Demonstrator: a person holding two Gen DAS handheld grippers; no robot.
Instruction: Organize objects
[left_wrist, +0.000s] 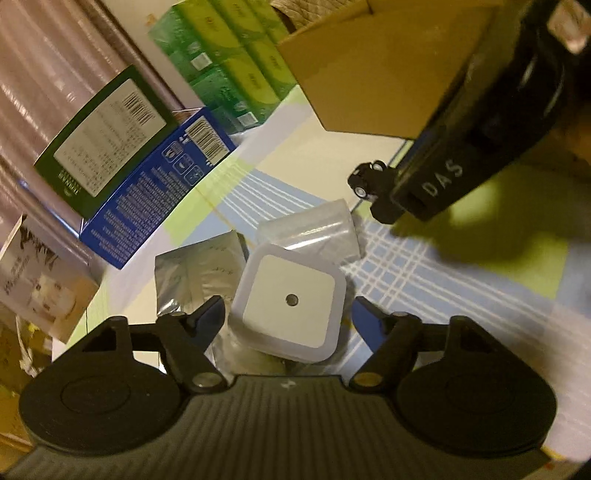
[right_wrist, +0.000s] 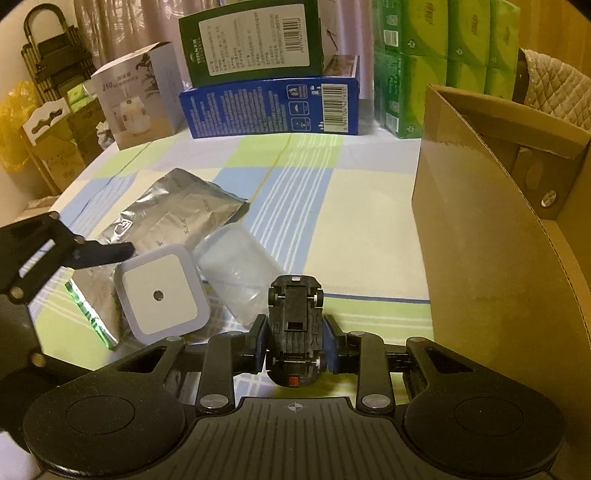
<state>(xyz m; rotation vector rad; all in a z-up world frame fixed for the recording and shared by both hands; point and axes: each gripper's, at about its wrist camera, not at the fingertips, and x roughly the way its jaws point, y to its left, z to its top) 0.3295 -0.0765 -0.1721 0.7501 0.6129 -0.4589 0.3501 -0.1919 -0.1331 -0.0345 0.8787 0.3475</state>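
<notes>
Gripping toy car, right gripper level.

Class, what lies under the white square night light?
The night light rests on a silver foil bag and against a clear plastic jar. Whatever lies beneath its middle is covered.

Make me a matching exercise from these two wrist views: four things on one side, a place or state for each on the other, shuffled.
Things
1. toy car
2. square night light
3. green box
4. left gripper

Places or states
A. stacked on the blue box
B. open, fingers either side of the light
C. clamped upside down in the right gripper
D. lying on the silver foil pouch

Pairs: 1-C, 2-D, 3-A, 4-B
</notes>
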